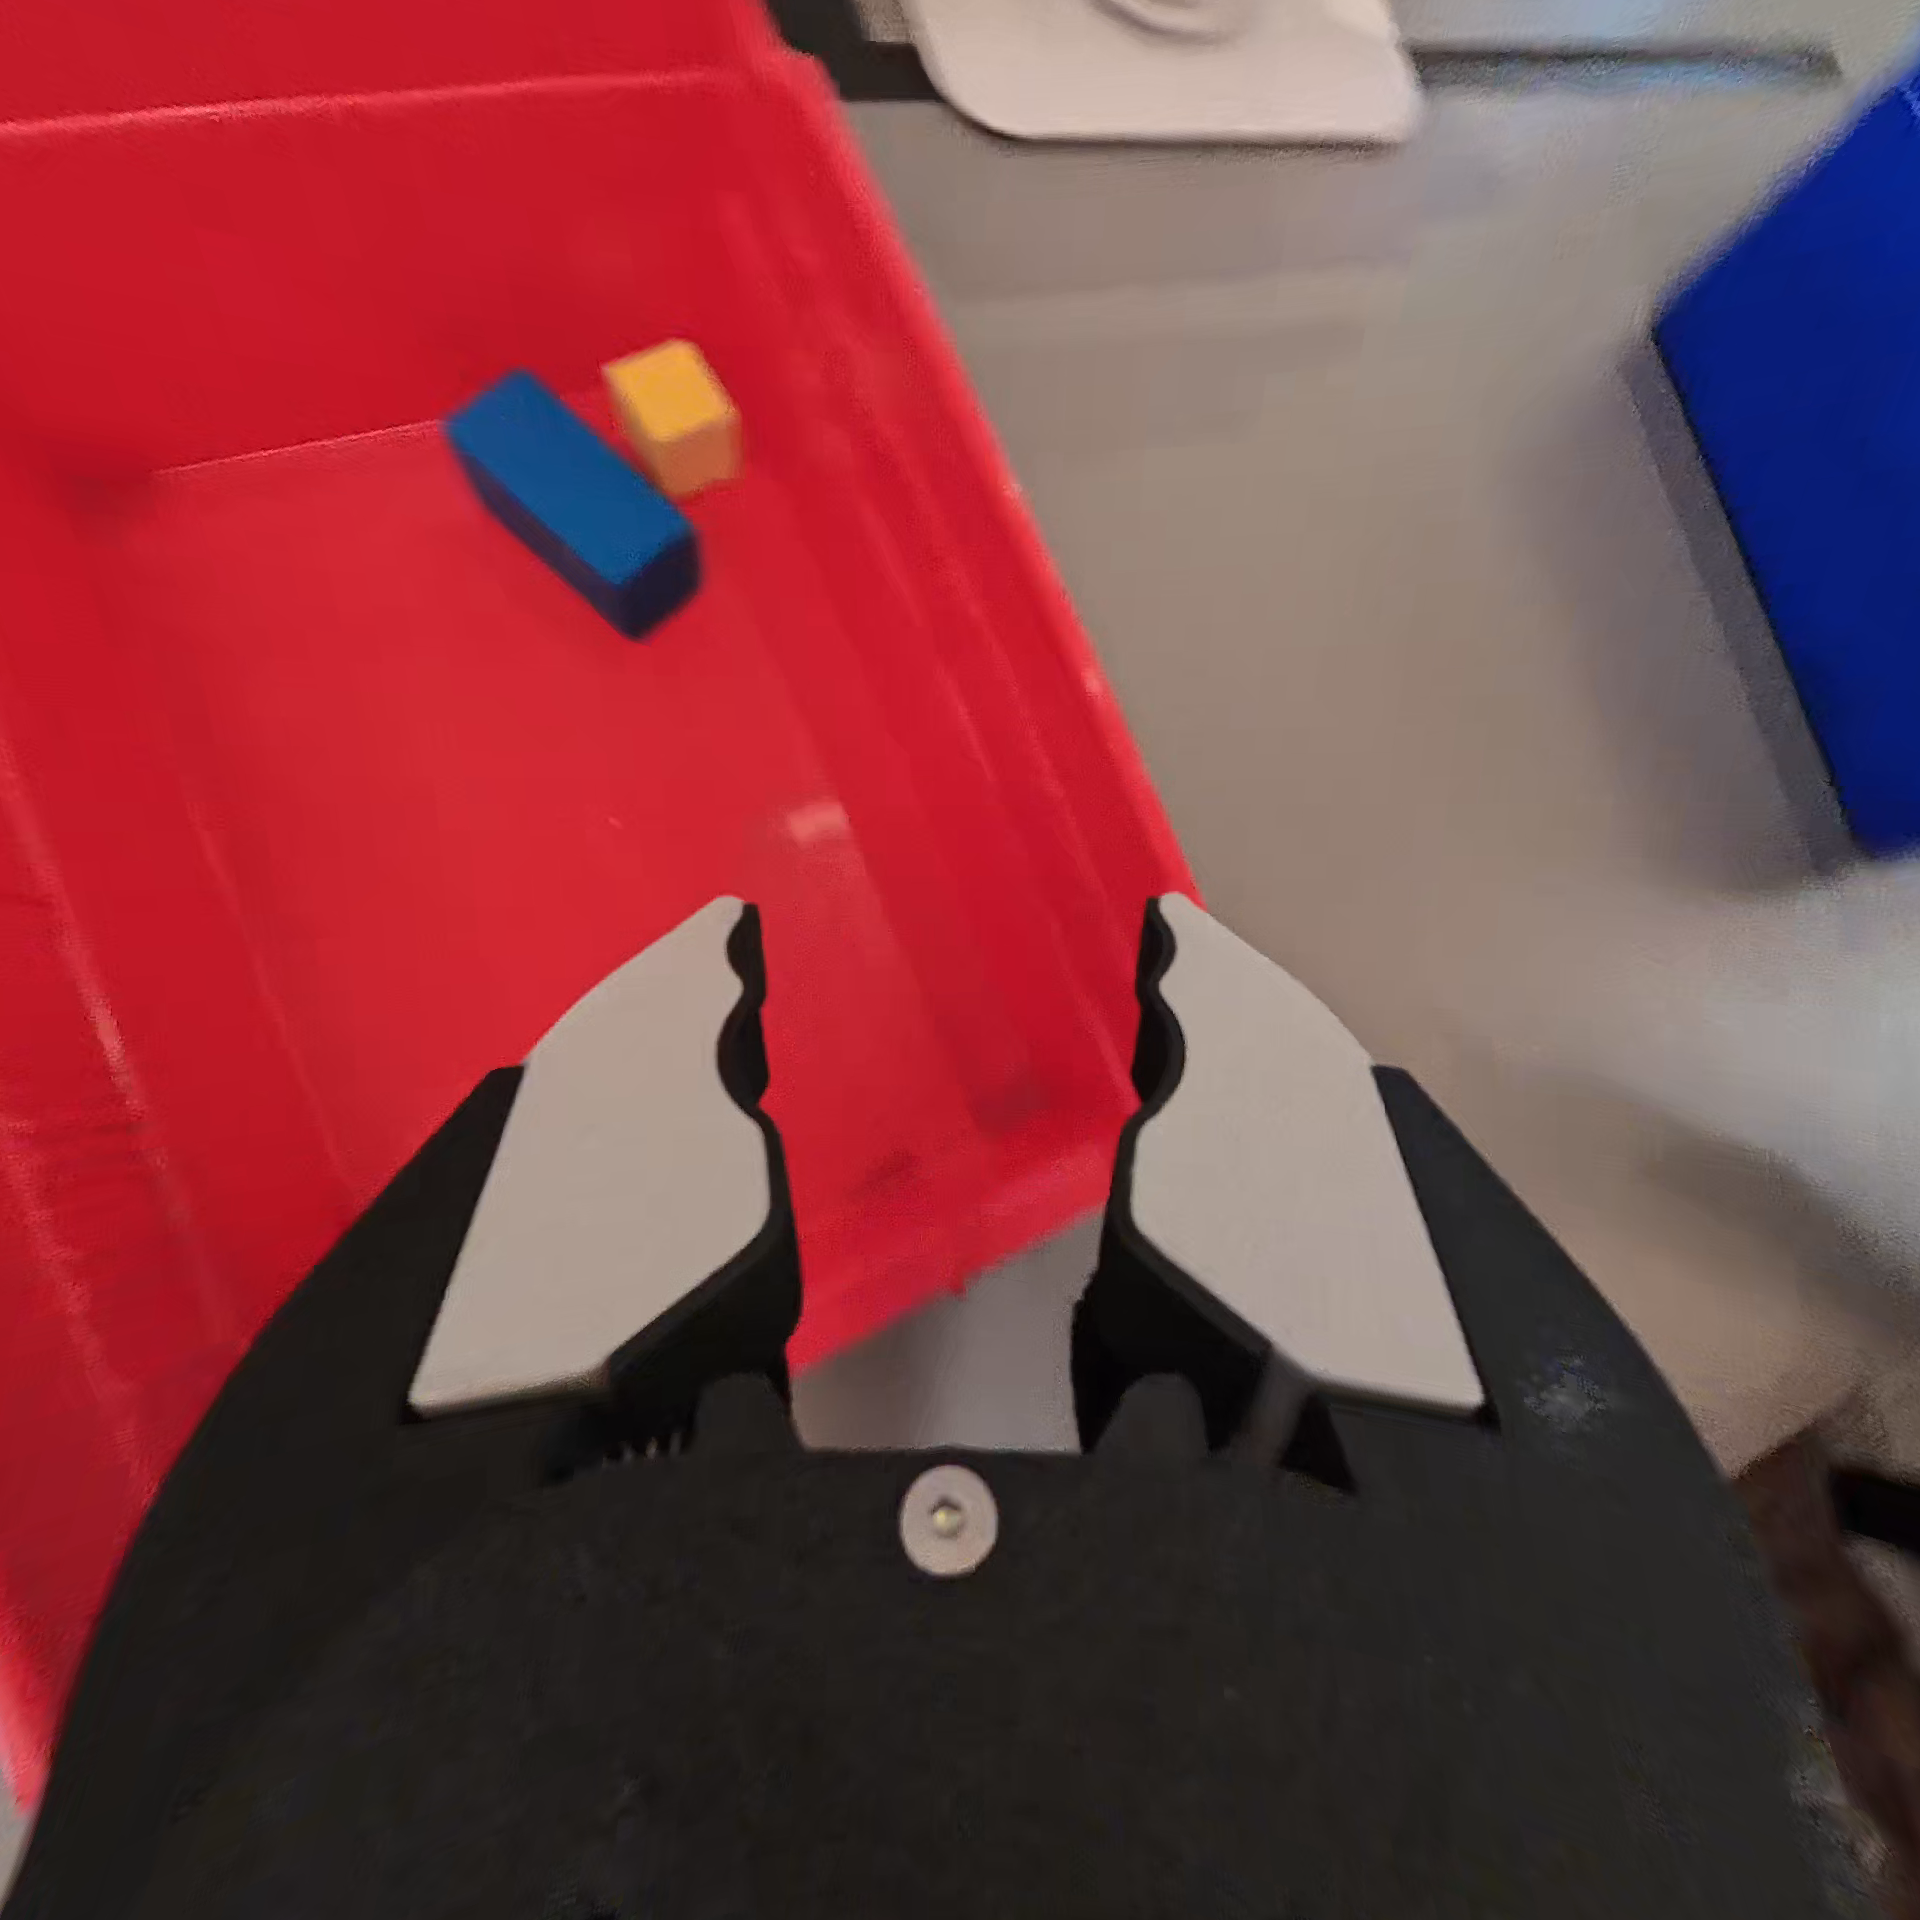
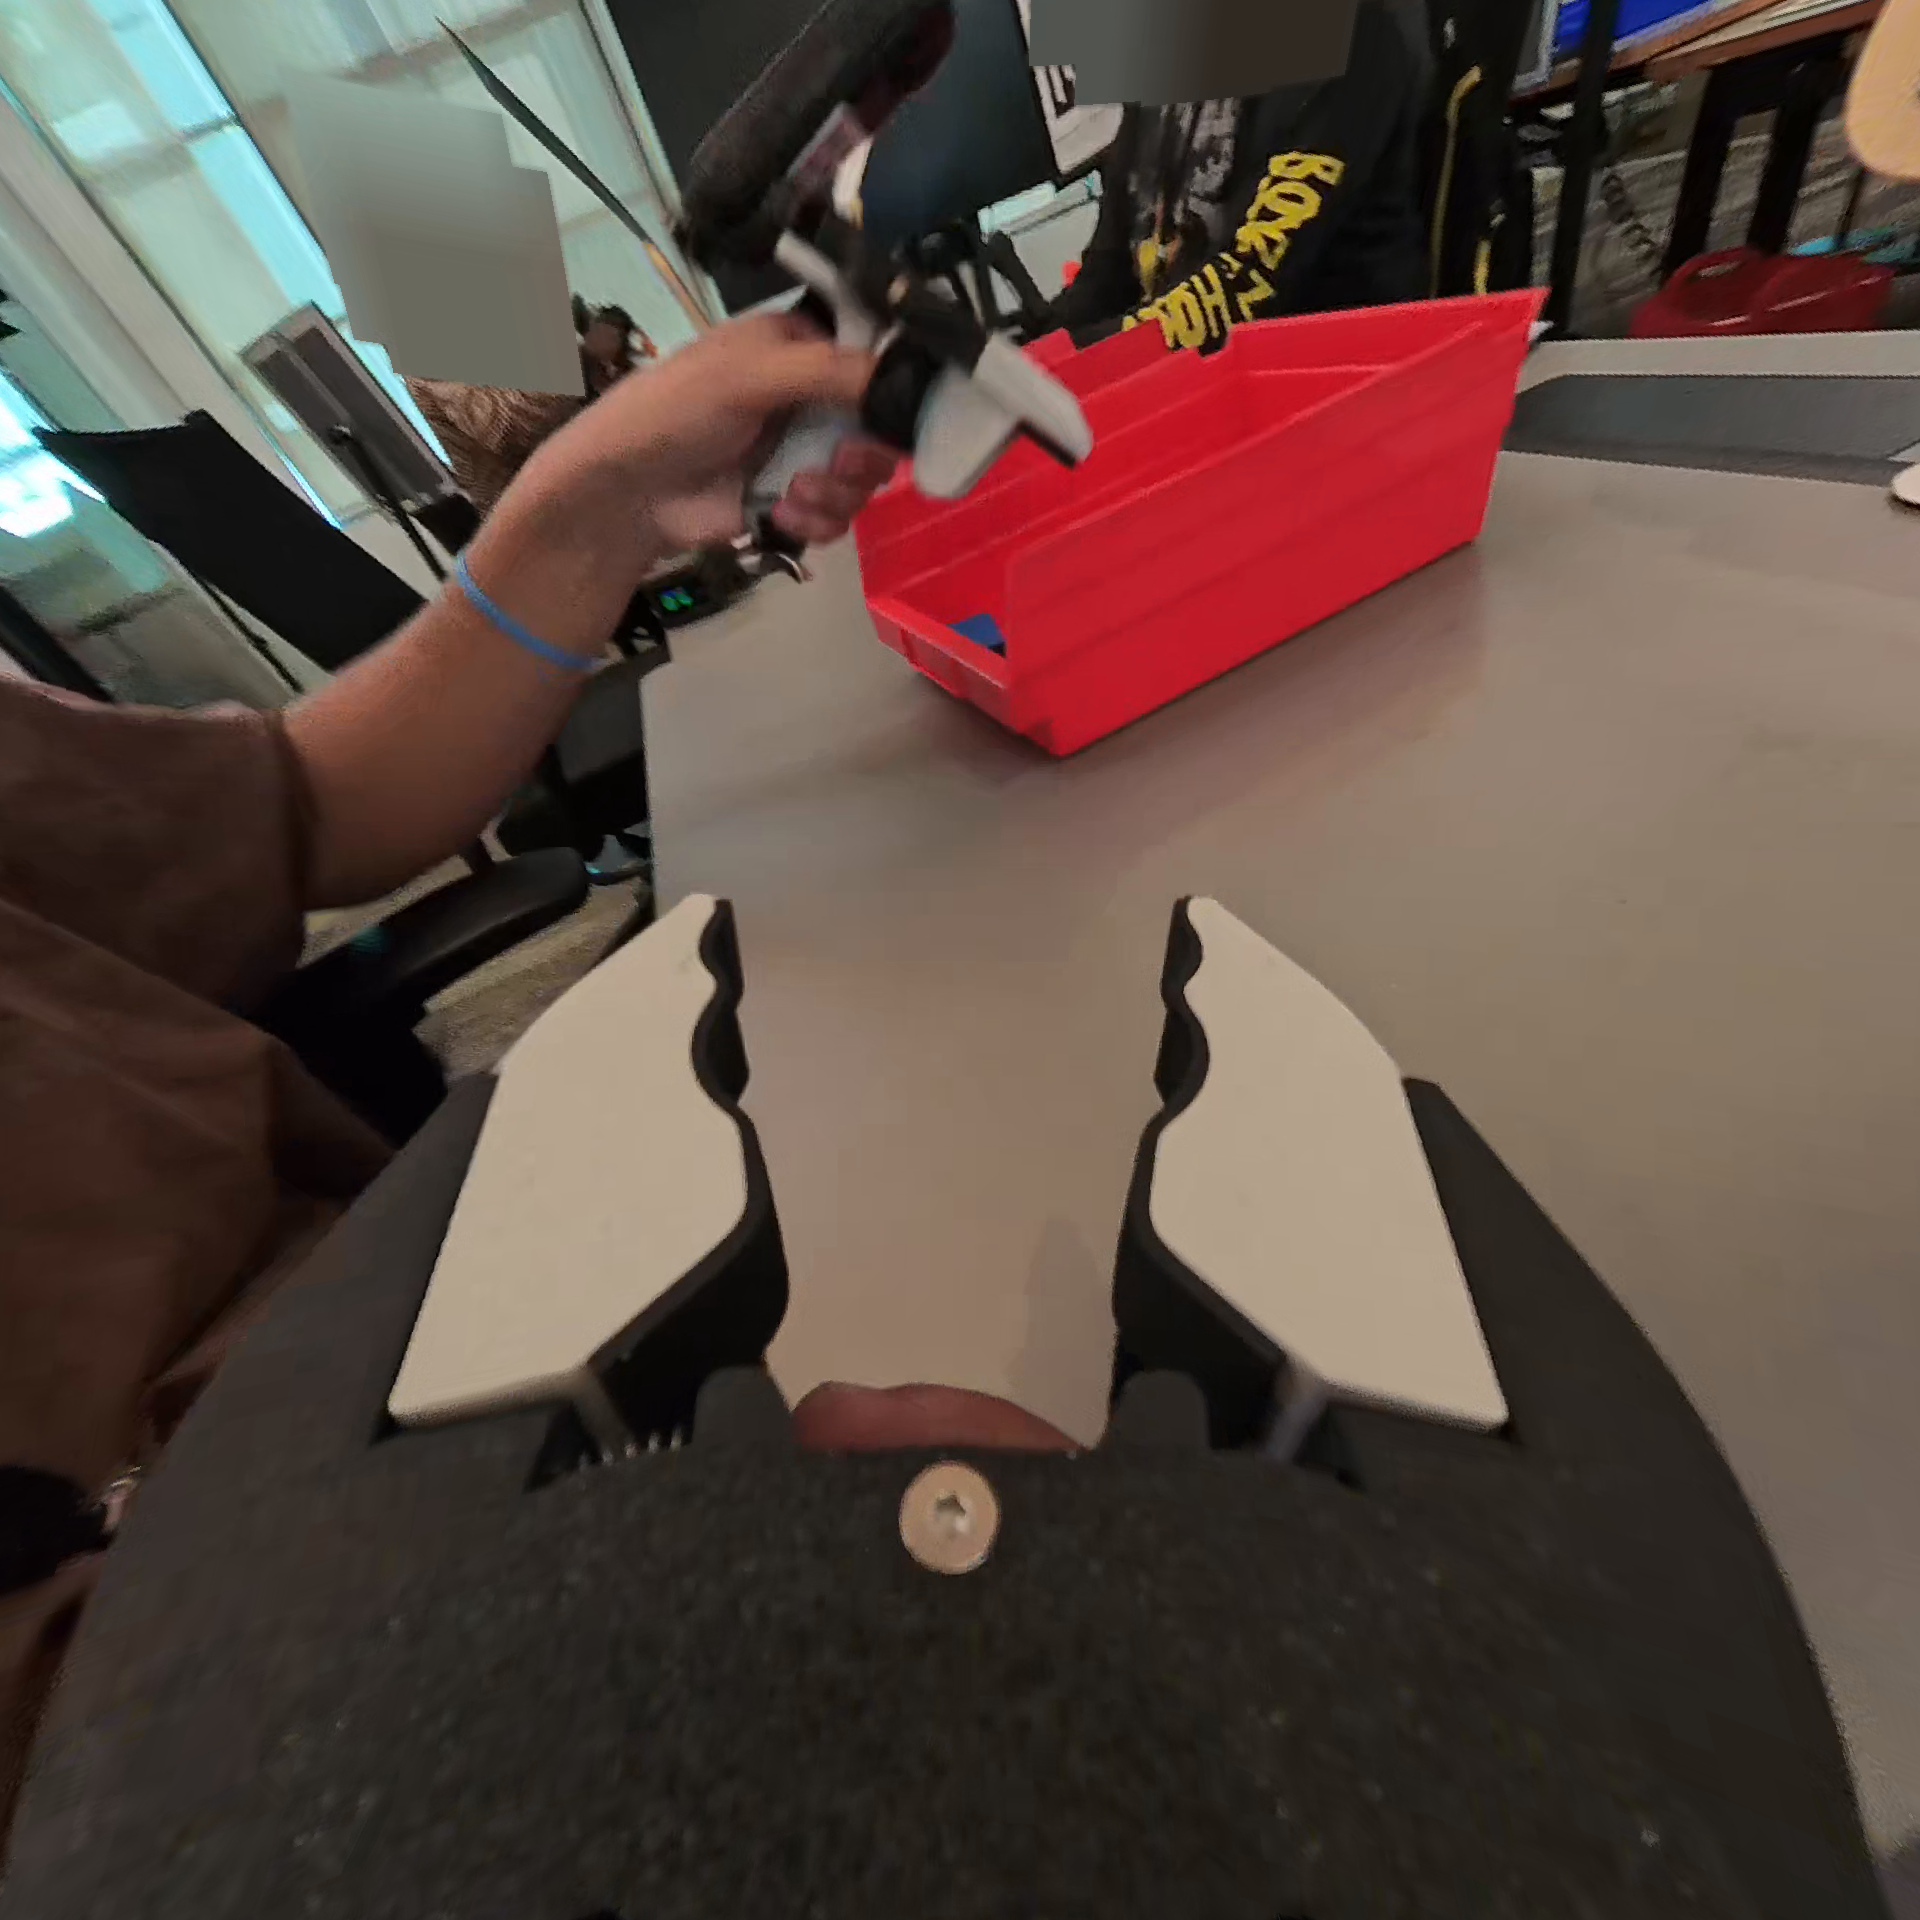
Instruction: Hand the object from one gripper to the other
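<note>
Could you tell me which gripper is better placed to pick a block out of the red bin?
Left. The left gripper hangs open over the red bin, facing the blue block and yellow cube; the right gripper sits farther back over bare table.

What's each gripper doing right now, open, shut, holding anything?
Left gripper: open, empty, above the red bin.
Right gripper: open, empty, over the grey table.

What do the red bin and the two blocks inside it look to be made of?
Red bin: likely moulded plastic, semi-gloss; thin ribbed walls with light streaks along the edges. Blue block and yellow cube: probably painted wood, though foam or plastic is possible; matte, flat colour, crisp edges, no shine. Motion blur hides any grain.
</note>
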Available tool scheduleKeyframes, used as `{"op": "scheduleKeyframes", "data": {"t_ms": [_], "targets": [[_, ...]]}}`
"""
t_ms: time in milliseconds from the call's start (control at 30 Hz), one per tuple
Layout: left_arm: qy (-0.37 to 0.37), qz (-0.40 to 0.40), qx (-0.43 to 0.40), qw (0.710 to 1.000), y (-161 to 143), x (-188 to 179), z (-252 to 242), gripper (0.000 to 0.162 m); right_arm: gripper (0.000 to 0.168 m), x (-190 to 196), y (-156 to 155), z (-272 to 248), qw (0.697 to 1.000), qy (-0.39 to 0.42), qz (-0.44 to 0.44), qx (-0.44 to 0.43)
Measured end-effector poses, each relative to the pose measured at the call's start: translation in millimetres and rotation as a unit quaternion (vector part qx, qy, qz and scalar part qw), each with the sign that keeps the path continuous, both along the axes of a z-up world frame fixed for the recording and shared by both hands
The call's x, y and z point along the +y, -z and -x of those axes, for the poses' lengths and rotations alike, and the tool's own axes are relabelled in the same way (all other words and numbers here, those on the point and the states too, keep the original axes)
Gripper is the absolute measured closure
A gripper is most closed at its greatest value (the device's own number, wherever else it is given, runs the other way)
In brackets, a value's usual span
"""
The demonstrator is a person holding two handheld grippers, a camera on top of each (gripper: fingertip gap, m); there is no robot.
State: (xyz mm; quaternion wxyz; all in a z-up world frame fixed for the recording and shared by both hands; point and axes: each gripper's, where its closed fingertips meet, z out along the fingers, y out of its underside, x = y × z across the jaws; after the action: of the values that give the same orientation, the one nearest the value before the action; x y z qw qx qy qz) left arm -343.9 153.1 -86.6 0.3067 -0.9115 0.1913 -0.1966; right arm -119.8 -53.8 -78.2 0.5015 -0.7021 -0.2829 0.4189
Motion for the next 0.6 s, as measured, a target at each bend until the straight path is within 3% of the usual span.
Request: {"op": "scheduleKeyframes", "data": {"t_ms": [100, 233, 367, 600], "targets": [[-0.078, 0.058, -0.024, 0.995, 9.3, 56.1, 7.9, 0.104, 0.090, 2.9, 7.2, -0.5, 0.999, 0.018, -0.013, -0.029], [-0.134, 0.143, -0.019, 0.981, 36.9, 100.7, 6.0, 0.103, 0.091, 3.6, 9.5, -4.5, 0.999, 0.032, -0.016, -0.041], [-0.154, 0.200, -0.001, 0.968, 62.8, 122.8, -9.4, 0.103, 0.091, 2.8, 15.9, -6.9, 0.998, 0.035, -0.009, -0.050], [-0.169, 0.247, 0.159, 0.941, 102.1, 132.9, 9.3, 0.101, 0.094, -3.3, 19.2, -4.7, 0.995, 0.033, -0.031, -0.088]]}}
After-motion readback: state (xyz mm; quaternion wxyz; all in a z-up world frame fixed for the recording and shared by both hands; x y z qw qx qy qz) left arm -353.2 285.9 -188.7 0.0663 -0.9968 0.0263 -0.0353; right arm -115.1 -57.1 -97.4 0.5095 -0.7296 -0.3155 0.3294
